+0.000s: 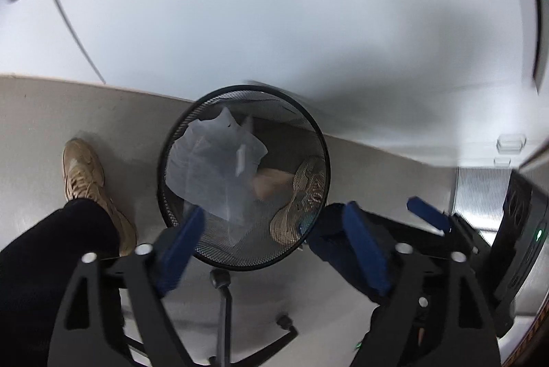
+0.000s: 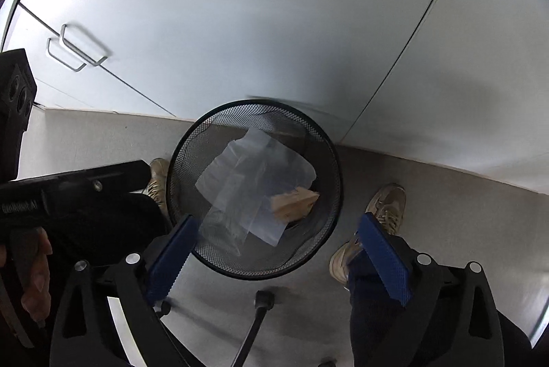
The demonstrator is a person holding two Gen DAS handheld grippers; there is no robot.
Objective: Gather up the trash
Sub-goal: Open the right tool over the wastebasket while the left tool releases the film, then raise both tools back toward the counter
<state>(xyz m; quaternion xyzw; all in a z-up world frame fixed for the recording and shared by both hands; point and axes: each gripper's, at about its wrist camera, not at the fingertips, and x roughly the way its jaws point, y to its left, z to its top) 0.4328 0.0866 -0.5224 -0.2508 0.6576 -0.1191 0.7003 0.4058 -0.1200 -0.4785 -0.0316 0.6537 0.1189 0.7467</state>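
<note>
Around: a person's tan lace-up sneaker (image 1: pixel 90 186) stands on the floor just left of the bin; the other tan sneaker (image 2: pixel 384 216) stands just right of it; dark trouser legs (image 1: pixel 44 264) rise toward the cameras. A black swivel-chair base with castors (image 1: pixel 223 301) sits near the bin's close side.
Surface and room: pale grey smooth floor (image 2: pixel 446 219); white cabinet fronts (image 2: pixel 240 23) behind, with metal wire handles (image 2: pixel 77 49).
Container: round black wire-mesh wastebasket (image 1: pixel 317 140) stands on the floor against the cabinet.
Contents: translucent white plastic sheet (image 2: pixel 250 178) lies crumpled inside; beside it a tan paper scrap (image 2: pixel 295 200), touching the sheet.
Left gripper (image 1: pixel 274 250): blue-padded jaws spread wide above the bin, nothing between them.
Right gripper (image 2: pixel 278 257): jaws wide apart, empty, over the bin's near rim.
</note>
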